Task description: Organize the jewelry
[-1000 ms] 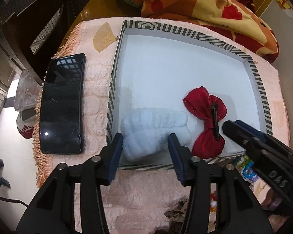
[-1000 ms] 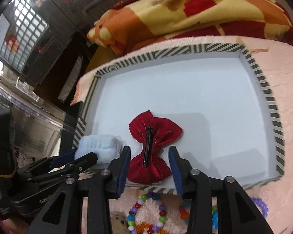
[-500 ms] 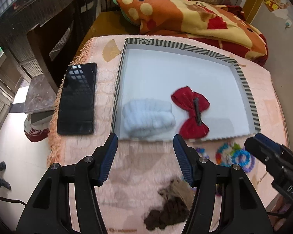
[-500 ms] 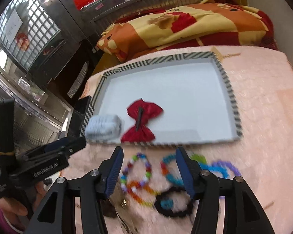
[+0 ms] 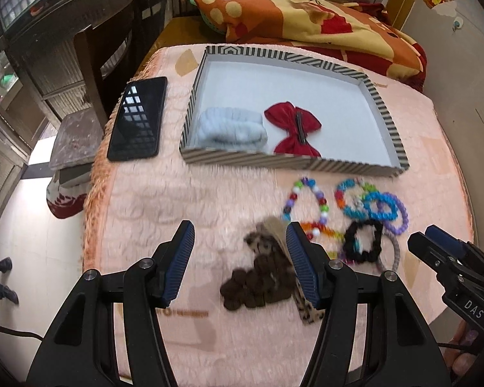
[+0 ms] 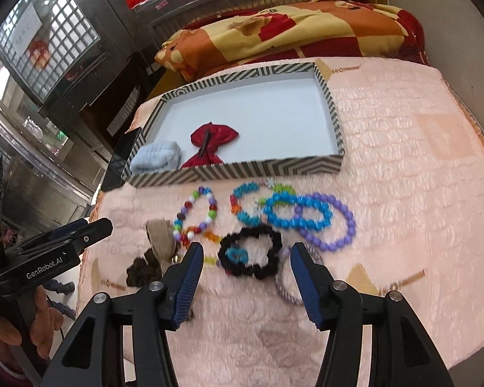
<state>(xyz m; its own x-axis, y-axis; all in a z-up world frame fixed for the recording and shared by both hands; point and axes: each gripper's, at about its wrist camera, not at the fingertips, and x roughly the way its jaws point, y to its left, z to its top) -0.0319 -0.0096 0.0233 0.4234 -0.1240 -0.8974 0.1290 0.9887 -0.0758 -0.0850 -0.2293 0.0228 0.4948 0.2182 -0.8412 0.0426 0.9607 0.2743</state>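
Both grippers empty, jaws wide: left gripper above leopard-print hair tie, right gripper above black scrunchie, likely next grabs. Red bow already in striped tray; bracelets on tabletop.

Black left gripper, blue ribbed pads, silver screws; "GenRobot.AI" lettering

Pink rug, tray, phone, bracelets
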